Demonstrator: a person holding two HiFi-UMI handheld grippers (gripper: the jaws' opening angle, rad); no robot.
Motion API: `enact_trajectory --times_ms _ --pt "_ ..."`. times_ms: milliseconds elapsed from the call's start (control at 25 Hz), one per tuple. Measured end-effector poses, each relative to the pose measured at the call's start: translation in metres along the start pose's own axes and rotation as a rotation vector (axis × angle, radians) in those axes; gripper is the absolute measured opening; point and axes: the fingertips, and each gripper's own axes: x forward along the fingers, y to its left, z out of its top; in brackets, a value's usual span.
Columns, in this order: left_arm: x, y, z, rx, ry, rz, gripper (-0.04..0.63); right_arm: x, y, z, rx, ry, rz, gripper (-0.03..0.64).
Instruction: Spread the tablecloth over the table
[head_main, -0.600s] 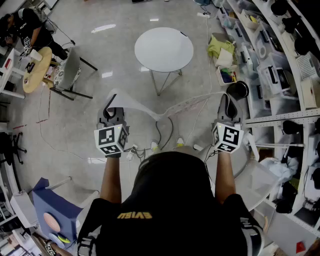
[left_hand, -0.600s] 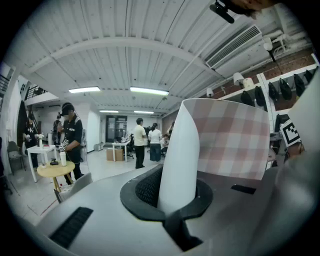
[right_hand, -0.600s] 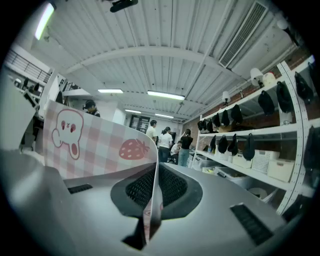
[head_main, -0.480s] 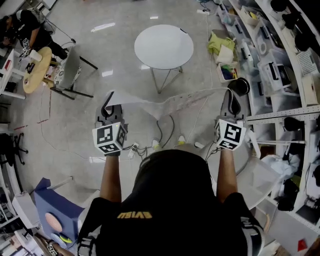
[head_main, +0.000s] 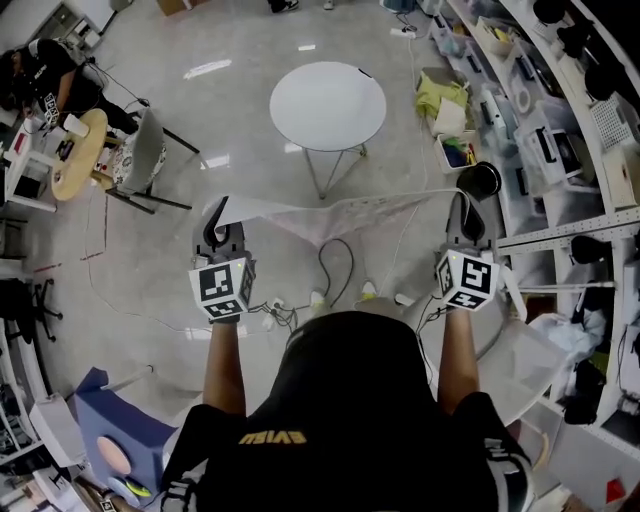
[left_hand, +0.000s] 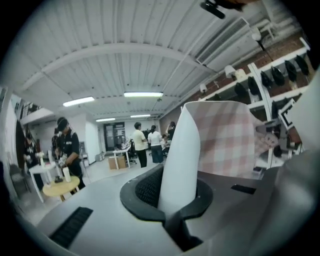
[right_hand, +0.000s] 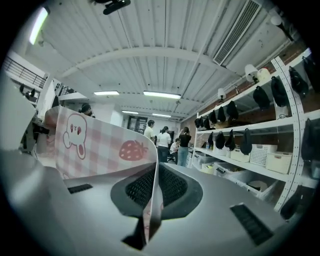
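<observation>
only right gripper view shows strawberry (right_hand: 132, 150) on tablecloth (right_hand: 95, 131) both hand-held grippers (left_hand: 172, 202) (right_hand: 151, 202) pinch.

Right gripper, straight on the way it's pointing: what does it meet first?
Probably nothing close: past the tablecloth it grips, the right gripper faces an open aisle beside the shelving, people far down it. The round white table sits to its left.

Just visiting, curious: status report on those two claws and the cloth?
Left gripper shut on pink-checked fabric tablecloth, right gripper shut on its other end. Cloth stretched midair, short of the round white table. Cables on floor beneath.
</observation>
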Motion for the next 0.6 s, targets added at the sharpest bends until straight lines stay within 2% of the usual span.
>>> enact_trajectory --times_ms 80,360,520,600 --pt "-0.001 -0.001 -0.001 0.035 0.012 -0.027 0.02 0.0 -0.001 -0.004 0.024 0.014 -0.012 0.006" --pt "0.001 0.015 -0.015 -0.069 0.025 -0.05 0.021 0.003 0.014 0.005 -0.004 -0.003 -0.055 0.006" --pt "0.005 0.016 -0.026 -0.129 0.09 -0.095 0.021 -0.005 0.016 0.008 -0.041 0.013 -0.084 0.006" --pt "0.005 0.021 -0.026 -0.128 0.092 -0.115 0.021 -0.007 0.019 0.012 -0.048 0.01 -0.103 0.006"
